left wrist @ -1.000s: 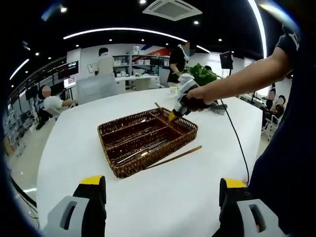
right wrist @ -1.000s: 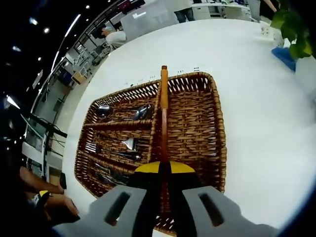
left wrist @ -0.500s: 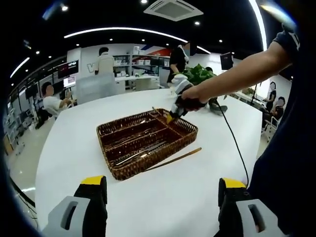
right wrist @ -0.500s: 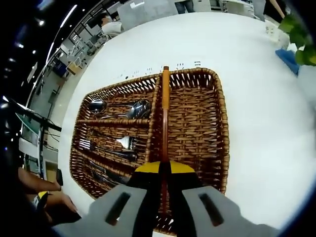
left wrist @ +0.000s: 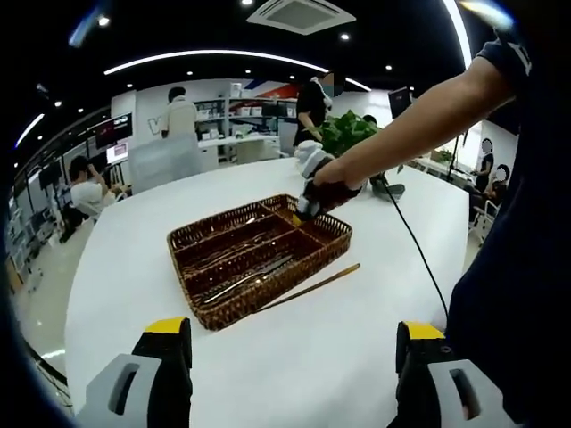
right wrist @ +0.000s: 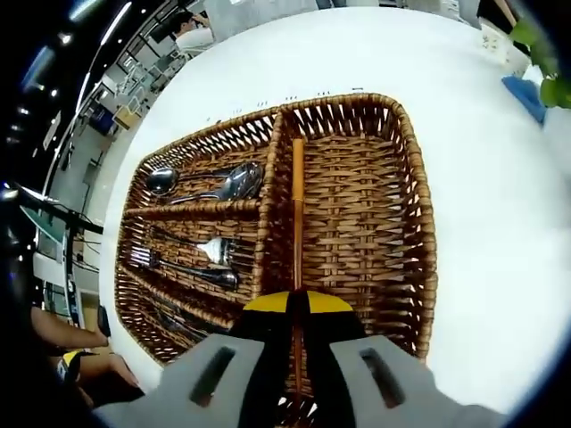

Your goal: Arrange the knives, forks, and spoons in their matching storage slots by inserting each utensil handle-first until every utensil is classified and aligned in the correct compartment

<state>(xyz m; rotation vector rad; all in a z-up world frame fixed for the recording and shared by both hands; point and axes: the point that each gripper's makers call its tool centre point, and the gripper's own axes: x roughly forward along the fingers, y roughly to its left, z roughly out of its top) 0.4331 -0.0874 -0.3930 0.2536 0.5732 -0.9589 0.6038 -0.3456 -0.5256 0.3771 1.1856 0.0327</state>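
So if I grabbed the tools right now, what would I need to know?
Right tool: shut on a wooden chopstick, held over the wicker tray's big side compartment, pointing along it.
Left tool: open, holding nothing, above the white table, back from the tray.
Done: spoons and forks already lie in the tray's narrow slots.
Left: set this chopstick down in the big compartment, then fetch the second chopstick lying on the table beside the tray.
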